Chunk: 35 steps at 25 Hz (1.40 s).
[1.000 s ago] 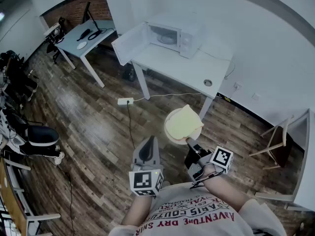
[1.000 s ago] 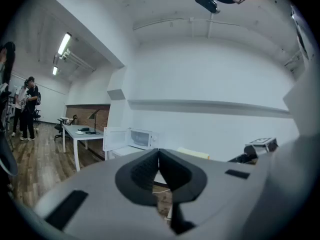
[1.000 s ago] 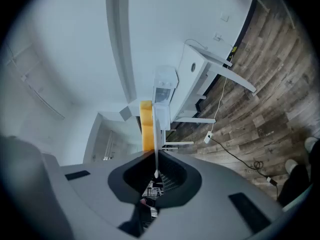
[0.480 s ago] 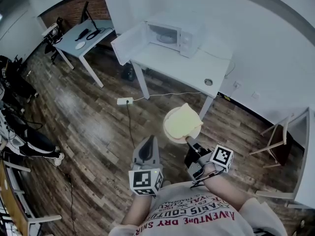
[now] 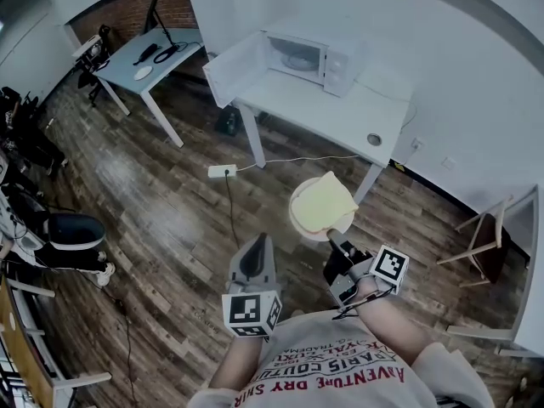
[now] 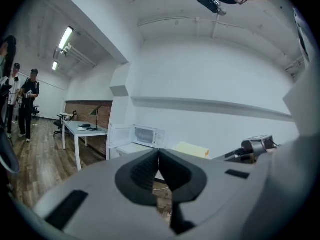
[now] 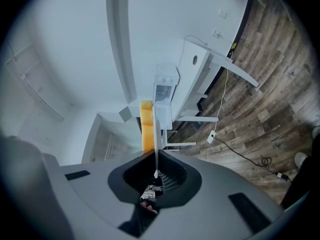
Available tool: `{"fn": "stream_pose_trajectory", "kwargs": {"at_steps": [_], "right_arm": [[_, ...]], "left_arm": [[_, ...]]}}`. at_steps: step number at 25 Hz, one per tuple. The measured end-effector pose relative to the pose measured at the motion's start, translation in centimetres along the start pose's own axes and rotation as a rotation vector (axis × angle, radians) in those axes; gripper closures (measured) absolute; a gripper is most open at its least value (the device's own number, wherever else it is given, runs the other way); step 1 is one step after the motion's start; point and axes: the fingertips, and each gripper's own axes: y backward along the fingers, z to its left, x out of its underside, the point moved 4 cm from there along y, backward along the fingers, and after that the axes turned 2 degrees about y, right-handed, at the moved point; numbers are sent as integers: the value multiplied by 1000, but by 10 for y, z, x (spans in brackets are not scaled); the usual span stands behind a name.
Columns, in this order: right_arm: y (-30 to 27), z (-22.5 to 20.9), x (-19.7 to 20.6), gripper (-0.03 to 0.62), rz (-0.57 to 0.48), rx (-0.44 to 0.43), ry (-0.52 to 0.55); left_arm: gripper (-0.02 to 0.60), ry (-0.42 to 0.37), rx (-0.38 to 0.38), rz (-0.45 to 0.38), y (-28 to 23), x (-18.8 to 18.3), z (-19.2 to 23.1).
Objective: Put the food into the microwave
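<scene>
**Plate of bread held well short of the open microwave**

The right gripper [image 5: 333,241] has its jaws clamped on the rim of a white plate [image 5: 296,218], which carries a yellow slice of bread [image 5: 323,204]. Plate and bread hang above the wooden floor, well apart from the microwave [image 5: 310,56], whose door [image 5: 234,68] stands open. The left gripper [image 6: 159,154], farther from the microwave than the plate, has its jaws pressed together with nothing between them.
</scene>
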Motion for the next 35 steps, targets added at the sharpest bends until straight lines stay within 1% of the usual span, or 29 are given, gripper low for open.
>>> {"fn": "stream_pose_trajectory", "kwargs": {"at_steps": [4,8,11,14,19,25,30,35], "right_arm": [[-17,0,12,572,5,-7,2],[-37,-3,18,572,33,5,-8],[-57,-7,17,572,59,15,-16],[-82,-9,7,572,84,14,-24],[-131,-12,-26,572,121,8,-45],[-198,4,-92,572,161,-13,-22],[-248,10,-146,572,184,-27,-13],[-281,9,-188,572,185,-16,-6]], "left_arm": [[575,-14,1,14,4,5,23],[575,-1,-23,15,1,6,40],[575,8,-44,22,-8,9,53],[575,16,-71,23,-28,9,66],[575,21,-109,32,-77,6,80],[575,29,-145,5,-164,-20,94],[575,25,-161,-16,-233,-37,101],[575,26,-162,-13,-284,-46,107]]}}
